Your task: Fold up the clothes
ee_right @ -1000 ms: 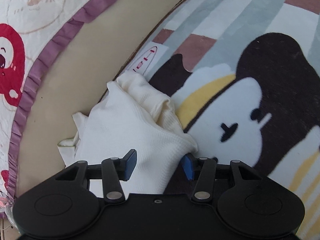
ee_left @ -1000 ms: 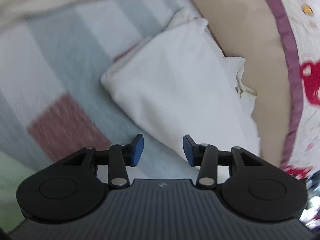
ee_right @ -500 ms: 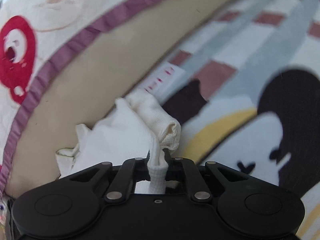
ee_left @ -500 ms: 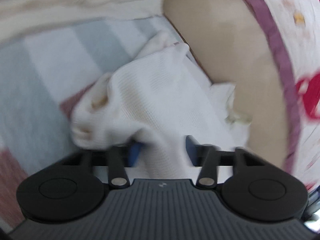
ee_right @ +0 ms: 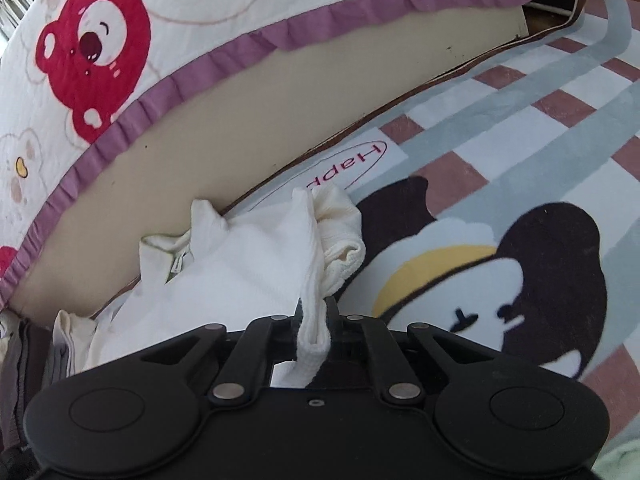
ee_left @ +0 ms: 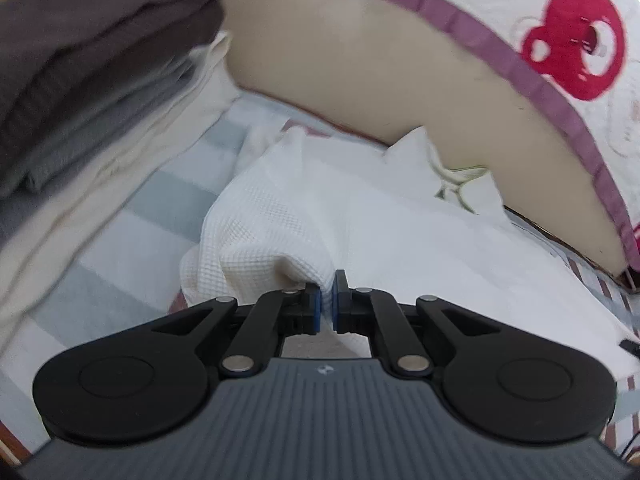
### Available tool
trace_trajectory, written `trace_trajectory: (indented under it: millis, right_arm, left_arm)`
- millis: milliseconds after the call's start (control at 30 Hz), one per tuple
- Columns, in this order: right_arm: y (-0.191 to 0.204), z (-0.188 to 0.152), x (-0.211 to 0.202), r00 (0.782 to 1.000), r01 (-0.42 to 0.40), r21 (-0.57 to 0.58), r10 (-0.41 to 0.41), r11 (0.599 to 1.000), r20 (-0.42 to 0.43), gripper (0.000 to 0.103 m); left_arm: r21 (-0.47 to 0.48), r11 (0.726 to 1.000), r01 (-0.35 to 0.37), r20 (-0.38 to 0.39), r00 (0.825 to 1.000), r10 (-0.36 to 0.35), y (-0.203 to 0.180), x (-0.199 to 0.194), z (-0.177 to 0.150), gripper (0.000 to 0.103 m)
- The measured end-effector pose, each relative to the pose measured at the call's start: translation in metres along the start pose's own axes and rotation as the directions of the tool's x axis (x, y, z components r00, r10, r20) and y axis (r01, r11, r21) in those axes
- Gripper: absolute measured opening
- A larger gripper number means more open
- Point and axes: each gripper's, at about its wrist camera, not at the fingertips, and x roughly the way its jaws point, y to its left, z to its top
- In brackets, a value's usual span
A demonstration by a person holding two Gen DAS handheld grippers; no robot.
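Note:
A white waffle-knit garment (ee_left: pixel 360 216) lies bunched on the patterned rug (ee_left: pixel 132 216), close against the beige bed base (ee_left: pixel 360 56). My left gripper (ee_left: pixel 327 300) is shut on a pinched fold at its near edge, which lifts into a small peak. In the right wrist view the same white garment (ee_right: pixel 248 272) shows a ribbed cuff (ee_right: pixel 340 232) hanging at its far corner. My right gripper (ee_right: pixel 316 316) is shut on a strip of the fabric, which runs back between the fingers. Both held edges are raised off the rug.
A stack of folded dark brown, grey and cream clothes (ee_left: pixel 92 64) sits at the left of the rug. A quilt with red bears and a purple frill (ee_right: pixel 168 28) hangs over the bed base. The rug's cartoon print (ee_right: pixel 500 280) spreads to the right.
Both grippers were open around the garment's edges one second ago; they have shut on the fabric and risen, pulling the cloth up. The left gripper has rolled, bringing the folded stack into view.

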Motion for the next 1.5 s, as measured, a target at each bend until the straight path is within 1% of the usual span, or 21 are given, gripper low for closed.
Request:
trace_trajectory:
  millis: [200, 300, 367, 433, 500, 567, 667, 733, 767, 833, 900, 1000, 1100, 1133, 1167, 1233, 1267, 1333, 1400, 1433, 1500]
  right_arm:
    - [-0.003, -0.011, -0.049, 1.000, -0.006, -0.023, 0.006, 1.000, -0.026, 0.007]
    - [-0.004, -0.029, -0.076, 0.993, 0.058, -0.089, -0.067, 0.994, -0.102, 0.007]
    - [-0.014, -0.036, -0.074, 0.975, 0.122, -0.075, -0.134, 0.990, -0.176, 0.011]
    - [-0.021, -0.032, -0.064, 0.952, 0.161, -0.057, -0.170, 0.985, -0.254, 0.018]
    - [-0.013, -0.028, -0.068, 0.939, 0.230, -0.122, -0.253, 0.965, -0.231, 0.026]
    - [0.002, -0.025, -0.077, 0.935, 0.276, -0.209, -0.313, 0.938, -0.169, 0.037]
    - [0.031, -0.018, -0.087, 0.968, 0.190, -0.335, -0.232, 0.923, -0.091, 0.037]
    - [0.054, -0.014, -0.078, 0.991, 0.052, -0.403, -0.099, 0.914, -0.095, 0.037]
    - [0.068, -0.011, -0.066, 0.992, -0.038, -0.429, -0.018, 0.903, -0.126, 0.037]
    - [0.098, -0.008, -0.035, 0.973, -0.204, -0.482, 0.120, 0.852, -0.199, 0.037]
    - [0.129, -0.007, -0.001, 0.934, -0.345, -0.521, 0.231, 0.781, -0.271, 0.038]
    - [0.172, -0.008, 0.060, 0.884, -0.455, -0.544, 0.288, 0.705, -0.368, 0.039]
    - [0.201, -0.012, 0.131, 0.815, -0.533, -0.537, 0.225, 0.654, -0.535, 0.039]
    - [0.208, -0.015, 0.151, 0.802, -0.538, -0.552, 0.187, 0.637, -0.567, 0.039]
    - [0.214, -0.019, 0.167, 0.799, -0.533, -0.579, 0.143, 0.617, -0.584, 0.039]
    - [0.221, -0.024, 0.193, 0.816, -0.494, -0.649, 0.051, 0.578, -0.576, 0.040]
    - [0.221, -0.025, 0.201, 0.817, -0.480, -0.661, 0.020, 0.576, -0.576, 0.049]
    - [0.216, -0.024, 0.211, 0.797, -0.473, -0.634, -0.009, 0.611, -0.604, 0.066]
    - [0.210, -0.024, 0.222, 0.775, -0.464, -0.607, -0.037, 0.645, -0.631, 0.067]
    - [0.206, -0.021, 0.224, 0.763, -0.474, -0.576, -0.016, 0.666, -0.646, 0.067]
    - [0.195, -0.015, 0.221, 0.722, -0.534, -0.469, 0.091, 0.703, -0.686, 0.066]
  left_arm:
    - [0.125, 0.992, 0.010, -0.044, 0.999, -0.004, -0.011, -0.042, 0.001, 0.004]
    - [0.196, 0.981, 0.008, -0.109, 0.994, 0.014, -0.012, -0.067, -0.023, 0.004]
    - [0.163, 0.986, 0.026, -0.247, 0.969, 0.015, -0.001, -0.060, -0.047, 0.005]
    - [0.138, 0.990, 0.001, -0.327, 0.944, 0.044, 0.010, -0.044, -0.066, 0.005]
    - [0.152, 0.988, -0.023, -0.377, 0.923, 0.079, 0.012, -0.038, -0.073, 0.006]
    - [0.188, 0.982, -0.003, -0.387, 0.919, 0.077, 0.007, -0.048, -0.067, 0.007]
    - [0.207, 0.973, 0.102, -0.325, 0.945, -0.030, 0.000, -0.076, -0.049, 0.028]
    - [0.215, 0.966, 0.143, -0.263, 0.961, -0.084, -0.002, -0.089, -0.036, 0.046]
    - [0.224, 0.962, 0.154, -0.233, 0.967, -0.100, -0.003, -0.091, -0.029, 0.047]
    - [0.249, 0.957, 0.150, -0.199, 0.975, -0.102, -0.005, -0.075, -0.013, 0.047]
    - [0.265, 0.952, 0.155, -0.207, 0.973, -0.101, -0.009, -0.050, -0.001, 0.047]
    - [0.249, 0.959, 0.137, -0.262, 0.963, -0.070, -0.014, -0.002, 0.015, 0.047]
    - [0.182, 0.972, 0.146, -0.296, 0.951, -0.088, -0.021, 0.033, 0.021, 0.047]
    - [0.174, 0.974, 0.146, -0.292, 0.952, -0.091, -0.024, 0.040, 0.020, 0.047]
    - [0.181, 0.972, 0.148, -0.284, 0.954, -0.092, -0.029, 0.044, 0.019, 0.047]
    - [0.203, 0.968, 0.150, -0.273, 0.958, -0.091, -0.036, 0.052, 0.017, 0.047]
    - [0.226, 0.963, 0.147, -0.275, 0.958, -0.082, -0.039, 0.055, 0.016, 0.047]
    - [0.253, 0.957, 0.139, -0.286, 0.956, -0.063, -0.038, 0.060, 0.014, 0.047]
    - [0.265, 0.955, 0.131, -0.298, 0.953, -0.049, -0.035, 0.065, 0.013, 0.047]
    - [0.256, 0.958, 0.130, -0.305, 0.951, -0.047, -0.031, 0.067, 0.014, 0.047]
    - [0.234, 0.964, 0.125, -0.321, 0.946, -0.044, -0.024, 0.070, 0.013, 0.047]
